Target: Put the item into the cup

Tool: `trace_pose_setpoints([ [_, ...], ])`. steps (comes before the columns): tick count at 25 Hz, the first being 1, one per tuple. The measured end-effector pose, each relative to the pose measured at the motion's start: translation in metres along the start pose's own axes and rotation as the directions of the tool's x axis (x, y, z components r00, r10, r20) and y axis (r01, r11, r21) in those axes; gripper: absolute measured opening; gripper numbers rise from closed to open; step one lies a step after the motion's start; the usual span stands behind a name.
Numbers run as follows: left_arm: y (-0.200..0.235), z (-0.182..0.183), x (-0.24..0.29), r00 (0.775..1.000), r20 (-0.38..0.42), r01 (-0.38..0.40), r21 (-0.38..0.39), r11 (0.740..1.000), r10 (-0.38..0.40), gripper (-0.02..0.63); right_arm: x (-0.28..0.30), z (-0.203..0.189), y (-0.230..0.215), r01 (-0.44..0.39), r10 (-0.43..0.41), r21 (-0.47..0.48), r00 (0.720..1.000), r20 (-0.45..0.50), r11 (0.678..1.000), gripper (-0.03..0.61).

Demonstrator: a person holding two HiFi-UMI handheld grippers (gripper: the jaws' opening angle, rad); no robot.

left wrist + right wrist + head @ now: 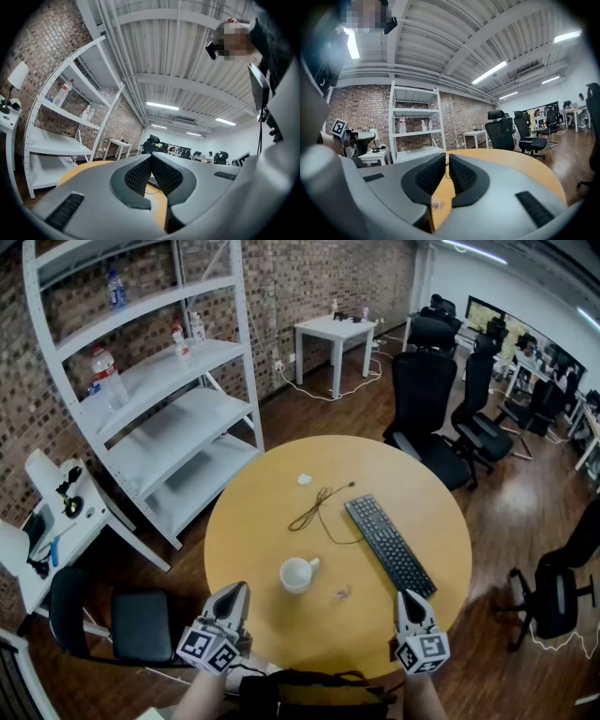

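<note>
A white cup (298, 575) stands upright on the round wooden table (262, 521), near its front. The item, a small clear wrapped piece (340, 593), lies on the table just right of the cup. In the right gripper view the item (436, 205) shows low between the jaws. My left gripper (234, 590) hovers at the table's front left edge, short of the cup; its jaws meet at the tips with nothing in them (151, 156). My right gripper (409, 594) is at the front right, right of the item. Its jaws (446, 157) are closed to a thin slit and hold nothing.
A black keyboard (389, 545) lies diagonally on the right half of the table. A thin black cable (319, 507) and a small white scrap (305, 479) lie farther back. A white shelf rack (159, 399) stands on the left, office chairs (427, 404) behind, a black chair (131, 624) at the near left.
</note>
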State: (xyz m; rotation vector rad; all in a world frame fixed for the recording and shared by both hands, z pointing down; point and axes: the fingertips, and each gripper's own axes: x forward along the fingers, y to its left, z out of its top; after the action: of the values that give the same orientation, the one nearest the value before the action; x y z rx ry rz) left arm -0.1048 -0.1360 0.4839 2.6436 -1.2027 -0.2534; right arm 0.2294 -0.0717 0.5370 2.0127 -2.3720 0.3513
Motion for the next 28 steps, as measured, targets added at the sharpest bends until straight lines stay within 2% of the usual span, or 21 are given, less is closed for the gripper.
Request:
trace_pose_setpoints([
  [5, 0.000, 0.003, 0.002, 1.000, -0.005, -0.015, -0.007, 1.000, 0.015, -0.002, 0.031, -0.019, 0.023, -0.131, 0.122, -0.064, 0.985, -0.125, 0.989, 0.151],
  [10, 0.005, -0.004, -0.008, 0.999, -0.022, -0.040, -0.031, 0.999, 0.039, -0.002, 0.054, -0.054, 0.040, -0.198, 0.143, -0.166, 0.945, -0.296, 0.966, 0.152],
  [14, 0.012, -0.006, -0.016, 0.998, -0.034, -0.062, -0.040, 0.997, 0.061, -0.002, 0.075, -0.099, 0.045, -0.273, 0.144, -0.244, 0.886, -0.440, 0.931, 0.152],
  [16, 0.015, -0.005, -0.020, 0.997, -0.040, -0.072, -0.038, 0.997, 0.070, -0.002, 0.084, -0.115, 0.047, -0.301, 0.149, -0.243, 0.857, -0.493, 0.922, 0.152],
  [20, 0.021, -0.003, -0.032, 0.994, -0.051, -0.098, -0.035, 0.995, 0.096, -0.002, 0.100, -0.140, 0.045, -0.316, 0.140, -0.230, 0.816, -0.561, 0.920, 0.152],
  [23, 0.033, -0.003, -0.042, 0.989, -0.074, -0.130, -0.033, 0.991, 0.127, -0.002, 0.110, -0.163, 0.051, -0.345, 0.127, -0.236, 0.766, -0.630, 0.909, 0.153],
  [25, 0.038, -0.004, -0.047, 0.986, -0.090, -0.144, -0.031, 0.989, 0.140, -0.002, 0.116, -0.172, 0.052, -0.353, 0.101, -0.268, 0.752, -0.652, 0.896, 0.153],
  [28, 0.041, -0.006, -0.050, 0.984, -0.108, -0.148, -0.035, 0.988, 0.144, -0.002, 0.124, -0.177, 0.051, -0.336, 0.082, -0.271, 0.749, -0.658, 0.902, 0.153],
])
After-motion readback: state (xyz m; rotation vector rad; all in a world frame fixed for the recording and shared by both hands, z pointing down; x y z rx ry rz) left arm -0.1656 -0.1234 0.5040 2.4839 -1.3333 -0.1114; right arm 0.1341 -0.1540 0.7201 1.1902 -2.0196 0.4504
